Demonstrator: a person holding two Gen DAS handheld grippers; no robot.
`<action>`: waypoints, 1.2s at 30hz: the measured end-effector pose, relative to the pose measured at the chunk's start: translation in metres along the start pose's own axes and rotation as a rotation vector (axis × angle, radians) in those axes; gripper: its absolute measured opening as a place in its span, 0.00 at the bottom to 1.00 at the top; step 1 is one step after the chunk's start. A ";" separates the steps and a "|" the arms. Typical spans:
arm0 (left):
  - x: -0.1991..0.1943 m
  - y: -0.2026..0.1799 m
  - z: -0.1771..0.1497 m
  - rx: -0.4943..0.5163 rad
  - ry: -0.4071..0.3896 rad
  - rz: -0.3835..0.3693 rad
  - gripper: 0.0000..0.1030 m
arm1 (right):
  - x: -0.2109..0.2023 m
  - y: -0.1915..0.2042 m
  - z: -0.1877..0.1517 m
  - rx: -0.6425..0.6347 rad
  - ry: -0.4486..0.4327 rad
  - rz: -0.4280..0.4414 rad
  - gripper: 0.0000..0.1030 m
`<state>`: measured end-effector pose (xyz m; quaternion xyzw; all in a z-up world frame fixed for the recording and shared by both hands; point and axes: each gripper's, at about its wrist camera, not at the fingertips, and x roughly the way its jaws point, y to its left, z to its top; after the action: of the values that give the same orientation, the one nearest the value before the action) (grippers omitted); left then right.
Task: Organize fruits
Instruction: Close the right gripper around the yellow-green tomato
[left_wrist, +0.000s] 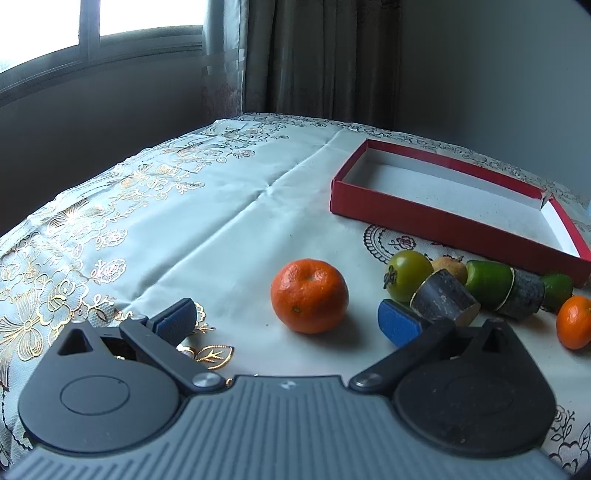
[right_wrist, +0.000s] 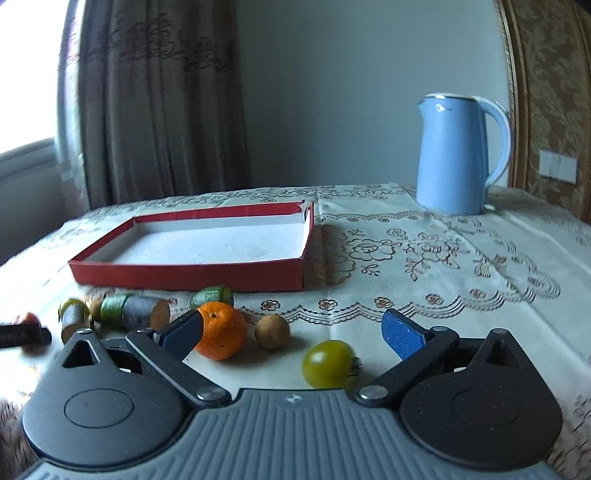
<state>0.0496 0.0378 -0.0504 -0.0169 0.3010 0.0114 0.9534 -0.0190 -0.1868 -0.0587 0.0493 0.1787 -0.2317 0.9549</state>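
My left gripper is open, its jaws wide apart around a mandarin on the tablecloth, not touching it. To its right lie a green tomato, dark sugarcane pieces, green fruit pieces and a second mandarin. My right gripper is open and empty above a green tomato, with a mandarin by its left finger and a small brown fruit between. The empty red box lies behind the fruits and also shows in the left wrist view.
A blue kettle stands at the back right of the table. Curtains and a wall are behind the table. The patterned tablecloth drops off at the left edge. The other gripper's finger shows at the far left.
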 end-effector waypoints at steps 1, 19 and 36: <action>0.001 0.001 0.000 -0.005 0.001 -0.003 1.00 | -0.003 -0.004 0.000 -0.024 -0.001 0.010 1.00; 0.002 0.004 0.000 -0.030 0.004 -0.035 1.00 | -0.016 -0.066 -0.008 -0.140 0.050 0.182 1.00; 0.001 0.005 0.000 -0.035 0.004 -0.037 1.00 | 0.023 -0.046 -0.007 -0.207 0.183 0.231 0.32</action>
<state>0.0506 0.0425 -0.0514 -0.0393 0.3022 -0.0012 0.9524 -0.0238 -0.2363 -0.0740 -0.0079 0.2807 -0.0953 0.9550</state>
